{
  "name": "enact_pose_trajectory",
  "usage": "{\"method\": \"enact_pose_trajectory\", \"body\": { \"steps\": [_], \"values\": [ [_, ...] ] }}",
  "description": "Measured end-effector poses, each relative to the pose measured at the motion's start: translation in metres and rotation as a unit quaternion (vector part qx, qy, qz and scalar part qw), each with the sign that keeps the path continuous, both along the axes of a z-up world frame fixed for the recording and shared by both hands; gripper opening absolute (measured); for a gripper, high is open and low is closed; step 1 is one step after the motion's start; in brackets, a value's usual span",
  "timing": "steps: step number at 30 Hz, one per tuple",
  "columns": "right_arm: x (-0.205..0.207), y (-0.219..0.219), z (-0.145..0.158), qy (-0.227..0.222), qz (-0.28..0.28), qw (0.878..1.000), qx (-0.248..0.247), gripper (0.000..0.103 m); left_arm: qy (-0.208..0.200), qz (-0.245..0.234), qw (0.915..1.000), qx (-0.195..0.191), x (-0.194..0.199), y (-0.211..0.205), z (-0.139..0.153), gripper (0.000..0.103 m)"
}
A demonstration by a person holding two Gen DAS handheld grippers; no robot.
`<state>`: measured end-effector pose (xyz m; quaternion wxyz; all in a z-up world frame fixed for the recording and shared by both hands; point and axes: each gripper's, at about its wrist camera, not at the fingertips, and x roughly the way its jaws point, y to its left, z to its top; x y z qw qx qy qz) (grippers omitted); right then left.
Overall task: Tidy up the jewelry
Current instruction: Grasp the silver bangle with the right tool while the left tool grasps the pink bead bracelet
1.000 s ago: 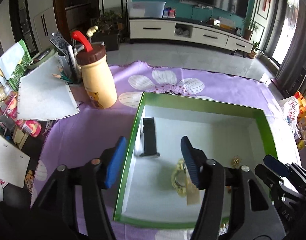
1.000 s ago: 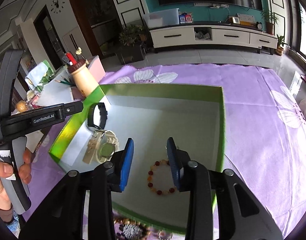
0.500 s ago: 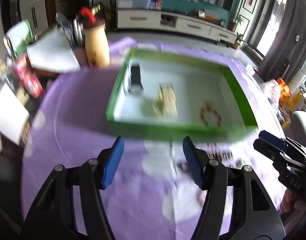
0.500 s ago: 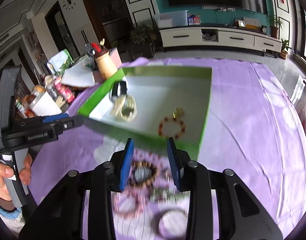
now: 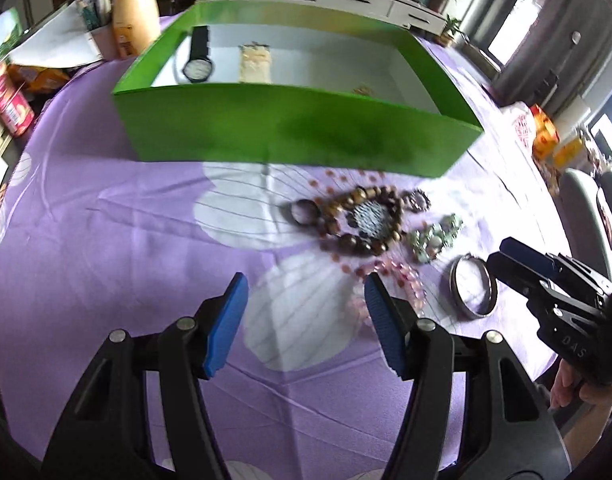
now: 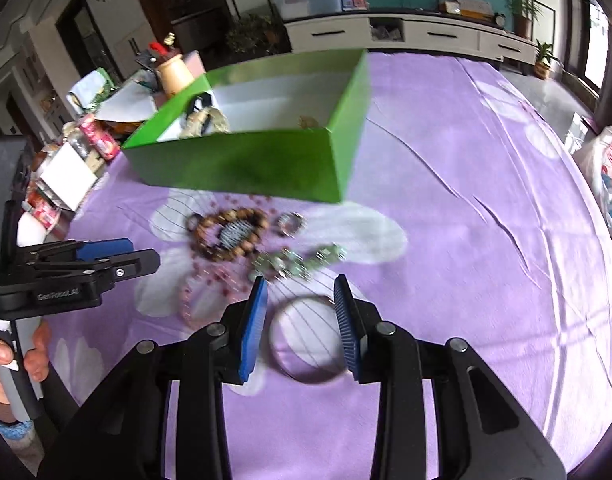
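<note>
A green box (image 5: 290,136) stands on the purple cloth with a black watch (image 5: 198,60) and a beige watch (image 5: 256,64) inside. In front of it lie a brown bead bracelet (image 5: 345,242), a green stone bracelet (image 5: 433,238), a pink bead bracelet (image 5: 405,276) and a silver bangle (image 5: 471,290). My left gripper (image 5: 304,280) hangs open over the cloth just left of the pink bracelet, holding nothing. My right gripper (image 6: 300,280) is open above the silver bangle (image 6: 309,379), whose ring shows between the fingers, lying flat on the cloth, not gripped.
A yellow bottle (image 5: 134,12) and snack packs (image 5: 10,100) crowd the table's far left beside the box. A printed plastic bag (image 6: 609,172) sits off the right edge. Bare purple cloth (image 6: 485,240) stretches to the right of the jewelry.
Both grippers have pulled back from over the box's inside to the cloth in front of it and dropped lower. The loose jewelry has come into view; the jaw gaps look the same.
</note>
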<state>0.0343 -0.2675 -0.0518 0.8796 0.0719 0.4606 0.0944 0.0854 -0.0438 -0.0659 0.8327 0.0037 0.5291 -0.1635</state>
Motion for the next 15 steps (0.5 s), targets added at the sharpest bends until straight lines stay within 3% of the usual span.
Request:
{"method": "enact_pose_trajectory", "body": {
  "steps": [4,6,11,14,15],
  "values": [
    [-0.005,-0.006,-0.011,0.009,-0.011,1.000,-0.026,0.035,-0.004,-0.021,0.9995,0.023,-0.005,-0.016,-0.009,0.055],
    [-0.006,-0.008,-0.017,0.011,-0.020,0.999,-0.040,0.035,-0.004,-0.028,0.9990,0.034,-0.006,-0.022,-0.014,0.047],
    [-0.008,-0.009,-0.027,0.020,-0.022,0.997,-0.065,0.034,-0.013,-0.051,0.9971,0.056,-0.010,-0.040,-0.021,0.042],
    [-0.009,-0.001,-0.028,0.013,-0.012,0.995,-0.094,0.024,-0.026,-0.066,0.9947,0.074,-0.013,-0.048,-0.023,0.039],
    [-0.010,0.002,-0.028,0.011,-0.006,0.995,-0.097,0.020,-0.029,-0.070,0.9942,0.076,-0.014,-0.050,-0.022,0.033]
  ]
}}
